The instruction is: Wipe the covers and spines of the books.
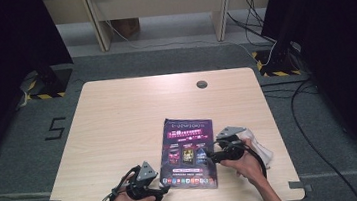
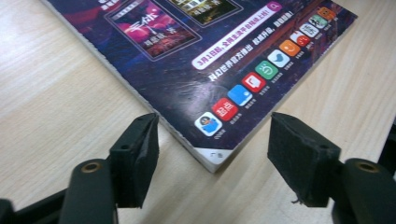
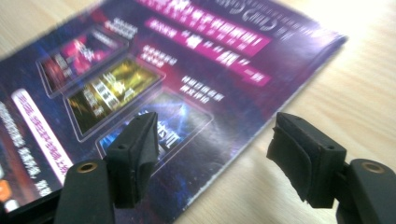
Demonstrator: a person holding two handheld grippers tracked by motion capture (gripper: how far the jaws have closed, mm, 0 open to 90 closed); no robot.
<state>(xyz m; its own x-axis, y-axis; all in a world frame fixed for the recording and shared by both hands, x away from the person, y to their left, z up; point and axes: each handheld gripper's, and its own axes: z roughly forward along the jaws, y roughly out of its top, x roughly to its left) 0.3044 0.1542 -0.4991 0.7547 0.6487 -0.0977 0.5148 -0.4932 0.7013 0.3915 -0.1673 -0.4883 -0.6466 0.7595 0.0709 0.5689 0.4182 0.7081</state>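
- The magazine (image 1: 188, 152) lies flat, lower centre of the high view, near the tabletop's (image 1: 118, 122) front edge.
- Left gripper (image 1: 162, 189) sits at its lower-left corner, jaws spread either side of that corner and touching nothing, seemingly lined up to pinch it.
- Right gripper (image 1: 207, 156) straddles the right edge, jaws wide apart, probably ready to lift the cover.
- A white cloth (image 1: 262, 149) lies just behind the right hand.

The high view is looking forward and down on the whole desk (image 1: 118, 117) from the near side. Each gripper view is sitting low and close, facing the magazine (image 1: 188, 152): the left at its near-left corner, the right over its right edge.
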